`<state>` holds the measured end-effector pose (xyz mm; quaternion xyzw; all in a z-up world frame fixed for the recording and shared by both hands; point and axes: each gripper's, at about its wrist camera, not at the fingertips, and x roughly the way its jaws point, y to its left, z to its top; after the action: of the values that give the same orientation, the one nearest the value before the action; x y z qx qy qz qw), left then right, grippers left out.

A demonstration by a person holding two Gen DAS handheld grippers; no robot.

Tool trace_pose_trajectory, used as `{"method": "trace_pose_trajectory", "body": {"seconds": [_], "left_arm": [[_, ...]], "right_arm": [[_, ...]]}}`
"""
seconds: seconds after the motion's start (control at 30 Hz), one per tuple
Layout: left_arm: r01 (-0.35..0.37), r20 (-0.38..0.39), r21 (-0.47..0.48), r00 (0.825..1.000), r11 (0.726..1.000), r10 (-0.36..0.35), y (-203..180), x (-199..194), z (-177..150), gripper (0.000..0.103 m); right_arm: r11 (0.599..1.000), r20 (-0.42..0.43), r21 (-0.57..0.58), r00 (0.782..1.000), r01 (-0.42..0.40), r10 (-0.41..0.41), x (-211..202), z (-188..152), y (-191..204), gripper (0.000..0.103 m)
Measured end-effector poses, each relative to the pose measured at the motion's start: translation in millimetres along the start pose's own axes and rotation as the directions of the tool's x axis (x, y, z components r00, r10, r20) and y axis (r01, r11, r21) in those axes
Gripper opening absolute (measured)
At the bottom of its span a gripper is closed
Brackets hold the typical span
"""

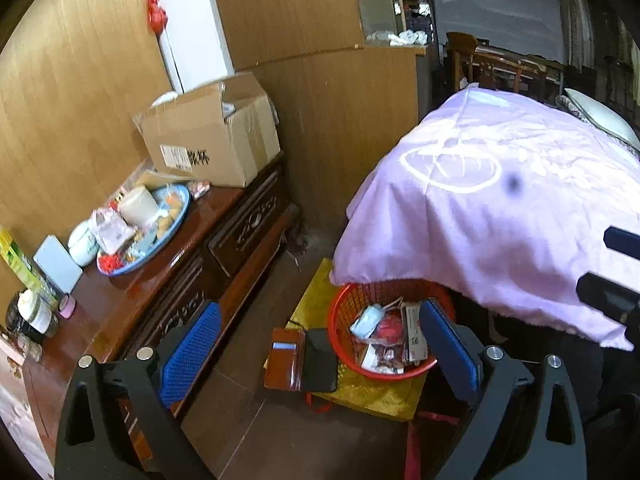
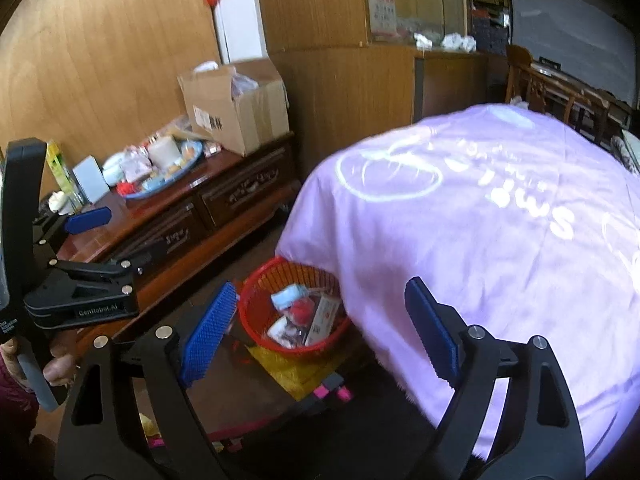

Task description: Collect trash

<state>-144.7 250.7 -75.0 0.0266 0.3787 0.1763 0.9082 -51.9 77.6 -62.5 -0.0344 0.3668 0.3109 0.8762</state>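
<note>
A red mesh basket (image 1: 340, 312) sits on a yellow cushion (image 1: 360, 394) on the floor by the bed, holding trash: a blue face mask (image 1: 366, 320), a red round piece and paper packets. It also shows in the right wrist view (image 2: 256, 292). My left gripper (image 1: 320, 344) is open and empty, hovering above the basket and a brown wallet with a phone (image 1: 304, 360). My right gripper (image 2: 316, 320) is open and empty above the basket. The left gripper (image 2: 88, 216) also shows at the left of the right wrist view.
A dark wooden cabinet (image 1: 240, 216) along the wall carries a cardboard box (image 1: 208, 140), a blue tray of snacks (image 1: 144, 224), jars and a white box. A bed with a lilac cover (image 1: 500, 208) overhangs the basket on the right.
</note>
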Motion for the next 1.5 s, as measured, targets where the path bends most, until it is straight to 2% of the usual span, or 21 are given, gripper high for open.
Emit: {"method": "trace_pose_trajectory", "body": {"seconds": [0.17,0.4,0.67,0.9,1.5], "left_arm": [[-0.037,-0.028,0.004,0.999,0.999,0.037,5.3,23.0,-17.5,0.097],[-0.022,-0.092,-0.002,0.996,1.000,0.021,7.6,55.9,-37.9,0.097],[-0.008,-0.098,0.046,0.995,0.999,0.013,-9.8,65.1,-49.8,0.097],[-0.012,-0.090,0.046,0.996,0.999,0.016,-13.7,61.4,-46.6,0.097],[-0.014,-0.069,0.042,0.997,0.999,0.017,-15.2,50.4,-39.1,0.097]], "right_arm": [[1.000,-0.104,-0.008,0.994,0.026,-0.027,31.7,-12.1,10.3,0.084],[0.999,-0.173,0.021,0.984,0.043,-0.038,53.6,-21.1,10.3,0.084],[0.999,-0.260,-0.026,0.965,0.023,-0.029,72.0,-30.3,19.3,0.084],[1.000,-0.263,0.001,0.964,0.029,-0.027,69.2,-31.7,12.8,0.084],[0.996,-0.242,-0.059,0.967,0.063,-0.075,62.5,-29.3,20.2,0.084]]}}
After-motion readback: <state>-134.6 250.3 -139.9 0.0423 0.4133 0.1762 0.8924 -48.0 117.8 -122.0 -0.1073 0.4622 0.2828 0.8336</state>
